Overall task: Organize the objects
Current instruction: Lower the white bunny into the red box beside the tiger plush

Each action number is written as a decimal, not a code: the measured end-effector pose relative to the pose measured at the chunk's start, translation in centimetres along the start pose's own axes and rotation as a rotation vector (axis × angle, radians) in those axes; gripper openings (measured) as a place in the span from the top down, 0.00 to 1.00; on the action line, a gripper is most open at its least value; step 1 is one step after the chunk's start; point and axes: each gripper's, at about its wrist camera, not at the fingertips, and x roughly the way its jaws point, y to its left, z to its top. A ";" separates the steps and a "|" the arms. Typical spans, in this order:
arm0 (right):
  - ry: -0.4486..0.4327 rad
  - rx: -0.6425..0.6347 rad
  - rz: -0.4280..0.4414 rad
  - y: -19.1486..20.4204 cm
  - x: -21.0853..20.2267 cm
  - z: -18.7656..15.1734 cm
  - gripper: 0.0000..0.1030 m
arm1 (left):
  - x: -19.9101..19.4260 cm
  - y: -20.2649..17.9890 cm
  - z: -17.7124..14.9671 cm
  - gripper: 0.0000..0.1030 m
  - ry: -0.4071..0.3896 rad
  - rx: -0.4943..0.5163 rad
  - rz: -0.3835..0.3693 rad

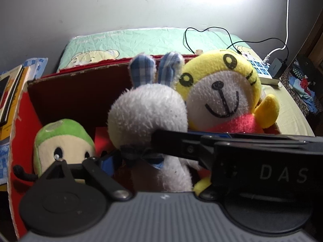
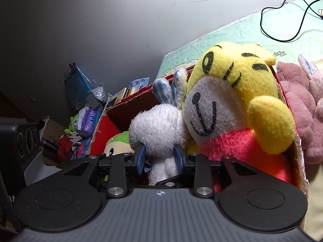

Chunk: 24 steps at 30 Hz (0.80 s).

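right wrist view, centre: right gripper (image 2: pixel 159 158) clenched on white bunny plush (image 2: pixel 156 129), blue pads (image 2: pixel 140 159) pressing its neck from both sides. bunny sits upright inside red cardboard box (image 2: pixel 115 112), plaid ears up, touching yellow tiger plush (image 2: pixel 238 100) on its right in frame. green plush (image 2: pixel 116 144) low at left of bunny, also in box. pink plush (image 2: pixel 296 104) at right edge, outside box wall, on the bed. left wrist view: left gripper (image 1: pixel 129 157) at lower centre, w/ bunny (image 1: pixel 147 111) between its spread fingers; right finger hidden behind the other gripper's body, so can't tell if gripping. green plush (image 1: pixel 62 141) lower left, tiger (image 1: pixel 222 92) upper right, box (image 1: pixel 22 104). bed (image 1: pixel 131 40) behind box, black cable (image 1: pixel 210 30) & power strip (image 1: pixel 262 70) upper right.
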 end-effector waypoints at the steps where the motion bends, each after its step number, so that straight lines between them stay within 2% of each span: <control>1: -0.002 -0.004 -0.001 0.0 0.0 0.0 0.69 | 0.0 -0.1 0.0 0.10 0.001 0.007 0.006; 18: -0.019 0.012 0.010 -0.2 -0.2 -0.3 0.68 | 0.1 -0.3 0.0 0.07 0.007 0.023 0.040; 24: -0.033 0.021 -0.001 -0.2 -0.2 -0.4 0.68 | 0.1 -0.7 0.1 0.03 0.010 0.037 0.075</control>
